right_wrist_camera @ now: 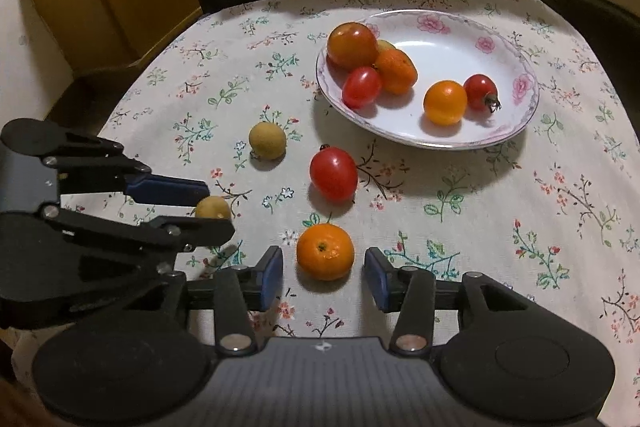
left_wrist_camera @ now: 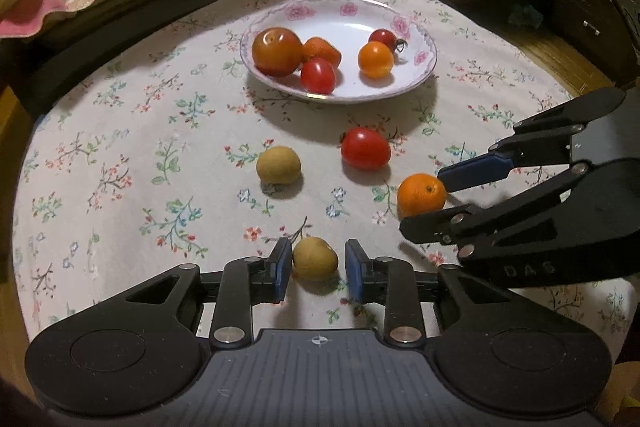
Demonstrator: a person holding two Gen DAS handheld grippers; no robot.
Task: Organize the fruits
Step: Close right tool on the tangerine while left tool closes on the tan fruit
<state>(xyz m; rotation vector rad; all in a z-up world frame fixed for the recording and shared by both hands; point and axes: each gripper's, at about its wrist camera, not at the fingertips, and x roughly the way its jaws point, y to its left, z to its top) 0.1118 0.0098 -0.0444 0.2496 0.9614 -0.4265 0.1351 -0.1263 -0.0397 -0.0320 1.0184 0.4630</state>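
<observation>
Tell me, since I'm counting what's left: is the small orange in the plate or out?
Out. The small orange sits on the tablecloth, between the open right gripper's fingers, short of the plate.

Open cloth: tablecloth [left_wrist_camera: 120,147] left of the plate [left_wrist_camera: 424,39].
Obstacles: red tomato [left_wrist_camera: 365,149], tan fruit [left_wrist_camera: 278,165] before the plate.

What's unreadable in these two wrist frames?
- Right wrist view: a pale fruit on the plate is mostly hidden behind the big tomato; type unclear.
- Left wrist view: right gripper covers the small orange's lower edge; contact unclear.
- Right wrist view: left gripper hides part of the yellow fruit.
</observation>
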